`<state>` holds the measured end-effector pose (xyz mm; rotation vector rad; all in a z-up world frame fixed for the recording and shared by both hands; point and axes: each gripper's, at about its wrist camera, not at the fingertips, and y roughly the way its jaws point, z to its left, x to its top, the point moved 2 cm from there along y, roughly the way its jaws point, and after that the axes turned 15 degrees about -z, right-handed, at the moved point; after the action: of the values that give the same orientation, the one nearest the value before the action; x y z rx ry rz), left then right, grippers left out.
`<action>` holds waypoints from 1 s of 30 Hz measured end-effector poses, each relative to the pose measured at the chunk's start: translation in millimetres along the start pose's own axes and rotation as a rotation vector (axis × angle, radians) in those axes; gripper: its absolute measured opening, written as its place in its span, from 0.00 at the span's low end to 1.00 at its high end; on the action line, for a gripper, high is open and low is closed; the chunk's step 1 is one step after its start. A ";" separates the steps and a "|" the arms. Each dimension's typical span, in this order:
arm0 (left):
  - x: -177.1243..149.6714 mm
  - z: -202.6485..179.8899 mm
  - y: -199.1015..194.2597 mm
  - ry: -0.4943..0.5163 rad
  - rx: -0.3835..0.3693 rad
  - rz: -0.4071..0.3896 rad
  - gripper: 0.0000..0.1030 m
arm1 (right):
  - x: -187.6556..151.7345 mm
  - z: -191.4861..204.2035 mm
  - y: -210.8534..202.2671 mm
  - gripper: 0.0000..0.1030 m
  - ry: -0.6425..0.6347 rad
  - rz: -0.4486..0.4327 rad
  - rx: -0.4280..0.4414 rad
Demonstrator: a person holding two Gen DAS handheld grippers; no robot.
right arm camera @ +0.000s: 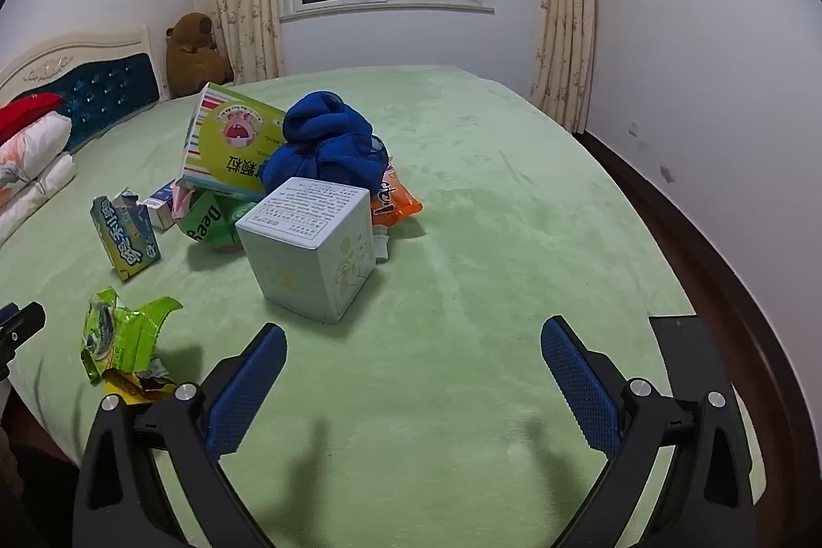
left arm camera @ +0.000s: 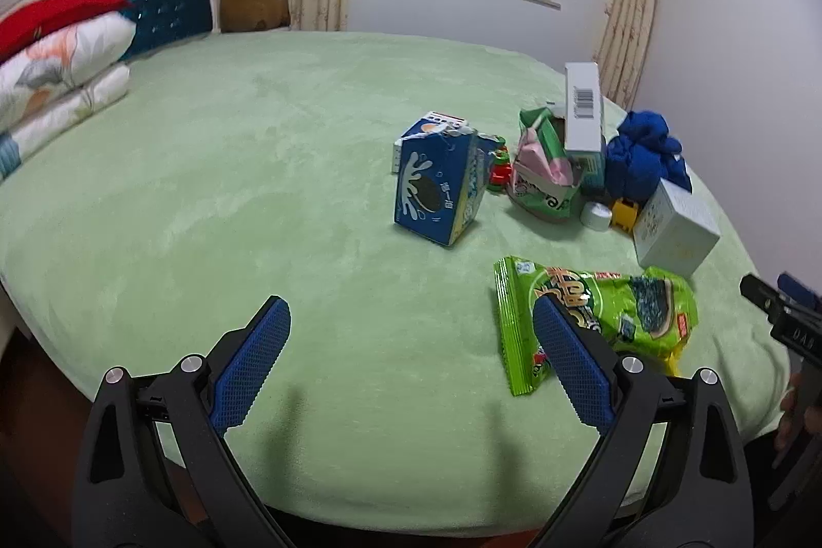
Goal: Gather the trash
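On the green bedspread (left arm camera: 308, 137), both grippers gape empty; bring your left gripper (left arm camera: 411, 342) squarely over the green snack wrapper (left arm camera: 616, 306) before pinching; right gripper (right arm camera: 413, 358) idle.

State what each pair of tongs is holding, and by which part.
Nothing is held. The left tongs and right tongs both stand open and empty above the green blanket.

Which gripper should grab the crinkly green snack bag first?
Left, probably. The crinkly green snack bag lies right beside the left gripper, one blue finger already overlapping it. The right gripper, open too, faces bare green blanket; the bag lies off to its side.
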<state>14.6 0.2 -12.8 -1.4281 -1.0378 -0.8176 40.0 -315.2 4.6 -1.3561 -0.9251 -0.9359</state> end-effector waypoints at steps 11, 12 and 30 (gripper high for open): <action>-0.3 -1.3 -2.6 0.022 0.019 -0.017 0.90 | -0.6 -0.5 1.6 0.95 -0.001 0.005 -0.005; -0.6 -2.4 -2.8 0.034 0.025 -0.019 0.90 | -0.8 -0.5 1.6 0.95 -0.001 0.006 -0.005; -2.3 -3.3 -0.3 0.038 0.015 0.003 0.90 | -1.8 -0.2 2.0 0.95 -0.001 0.008 -0.003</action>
<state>13.7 -3.4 -14.4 -1.3961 -1.0106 -0.8309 41.2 -315.4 2.3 -1.3622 -0.9187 -0.9312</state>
